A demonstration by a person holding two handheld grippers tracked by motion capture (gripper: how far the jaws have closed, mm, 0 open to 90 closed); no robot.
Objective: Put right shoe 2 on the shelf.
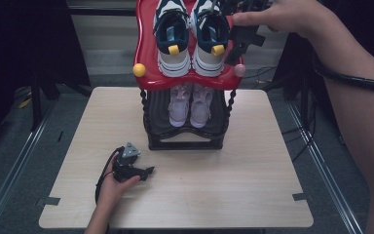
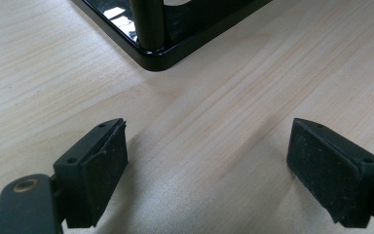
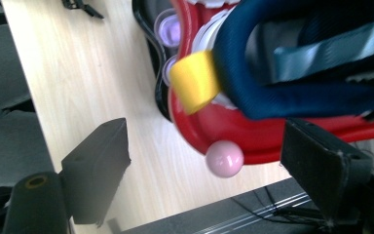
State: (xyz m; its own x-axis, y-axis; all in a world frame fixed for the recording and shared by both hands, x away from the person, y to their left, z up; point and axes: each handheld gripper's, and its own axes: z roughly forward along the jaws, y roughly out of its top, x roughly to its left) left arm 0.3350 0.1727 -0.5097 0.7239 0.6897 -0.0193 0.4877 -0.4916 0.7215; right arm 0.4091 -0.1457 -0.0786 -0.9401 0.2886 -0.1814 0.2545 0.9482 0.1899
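1. The right gripper (image 1: 237, 43) hangs at the right edge of the red top shelf (image 1: 146, 48), just beside the right-hand navy and white sneaker (image 1: 208, 36), and its jaws stand released with nothing clamped between them
2. In the right gripper view that sneaker's navy heel collar and yellow pull tab (image 3: 195, 80) lie just ahead of the jaws and off toward one side, with the pink ball (image 3: 224, 158) at the shelf corner showing in the gap between the pads; neither pad presses on the shoe
3. The sneaker's long axis runs from the front edge of the shelf toward the back, heel nearest the person, and its twin (image 1: 171, 39) sits parallel on its left
4. The right hand (image 1: 277, 14) is much the nearer to the pair; any further nudge or regrip looks like its job
5. The left gripper (image 1: 132, 168) rests on the bench (image 1: 224, 195) near the rack's front left corner (image 2: 151, 58), jaws wide apart over bare wood, gripping nothing
6. A pale pink pair (image 1: 191, 105) sits on the black lower shelf
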